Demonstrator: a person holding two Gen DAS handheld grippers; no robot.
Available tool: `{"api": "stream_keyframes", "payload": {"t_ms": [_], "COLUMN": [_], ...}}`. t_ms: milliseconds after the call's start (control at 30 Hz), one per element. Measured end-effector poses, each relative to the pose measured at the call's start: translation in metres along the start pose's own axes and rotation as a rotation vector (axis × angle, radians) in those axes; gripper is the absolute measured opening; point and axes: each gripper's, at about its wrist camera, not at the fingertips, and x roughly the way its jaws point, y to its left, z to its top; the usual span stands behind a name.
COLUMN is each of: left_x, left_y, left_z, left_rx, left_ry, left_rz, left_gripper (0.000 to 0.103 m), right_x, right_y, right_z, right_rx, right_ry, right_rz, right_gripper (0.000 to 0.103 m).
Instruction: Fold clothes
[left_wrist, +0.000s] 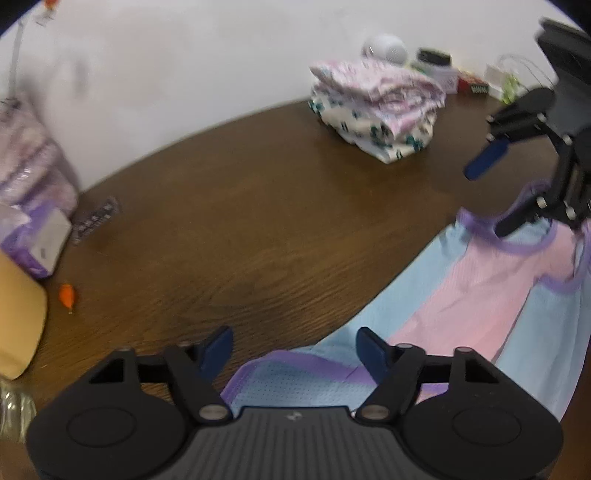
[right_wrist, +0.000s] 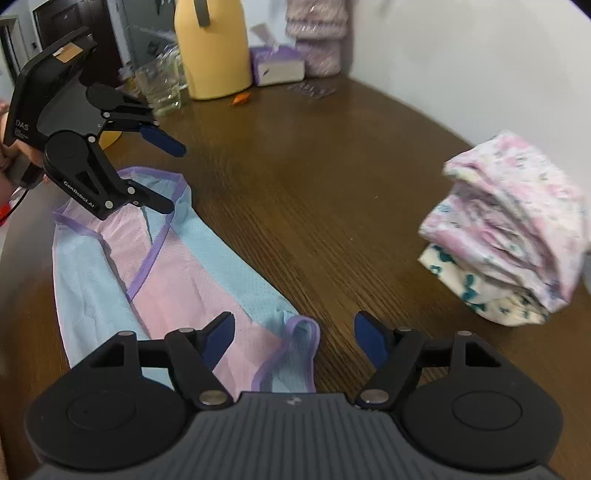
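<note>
My left gripper (left_wrist: 294, 349) stood wide, its blue pads (left_wrist: 218, 349) well apart and holding nothing. Just under and ahead of it lay one end of the garment (left_wrist: 461, 291), a pink and pale-blue mesh piece with purple trim, spread flat on the brown table (left_wrist: 240, 206). Its purple-edged end sat between my left fingers, below them; I could not tell whether a pad touched the cloth.

My right gripper (right_wrist: 294, 332) was wide too, and empty. The garment (right_wrist: 177, 266) ran from under its left finger away toward my left gripper (right_wrist: 162, 177), which hung over the far, purple-trimmed end. A purple loop of the near end lay between my right fingers; the right pad (right_wrist: 369, 339) stood over bare wood.

From the left view, my right gripper (left_wrist: 491, 192) hovered at the garment's far end, its lower finger close over the purple edge.

A folded stack (right_wrist: 513, 229) of patterned clothes sat on the table, well apart from the garment, to the right of my right gripper. A yellow jug (right_wrist: 212, 48) and a tissue box (right_wrist: 277, 64) stood at the far edge.
</note>
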Motion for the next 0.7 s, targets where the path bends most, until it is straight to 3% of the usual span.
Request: {"api": "stream_keyframes", "payload": {"t_ms": [100,333,600,667,700], "left_x": [0.01,0.021,0.023,0.021,0.02], "left_y": [0.009,0.021,0.025,0.023,0.022], "left_z": [-0.001,0.004,0.005,0.004,0.003], "left_rx": [0.018,0.056,0.104,0.113,0.117], "left_ry": [0.047,0.088,0.09,0.082,0.079], "left_rz": [-0.053,-0.15,-0.196,-0.198,-0.199], "left_gripper": [0.048,0.052,0.056,0.051,0.044], "right_x": [0.013,0.031,0.038,0.039,0.04], "right_y": [-0.012,-0.015,-0.015,-0.013,-0.012], "right_z": [0.007,0.014,0.019,0.019,0.018], "right_rx": [0.017,-0.015,-0.026,-0.04,-0.047], "right_ry": [0.05,0.15,0.174,0.177,0.178], "right_rz": [0.052,0.094,0.097,0.103,0.106], "right_gripper": [0.069,0.056,0.017,0.012,0.01]}}
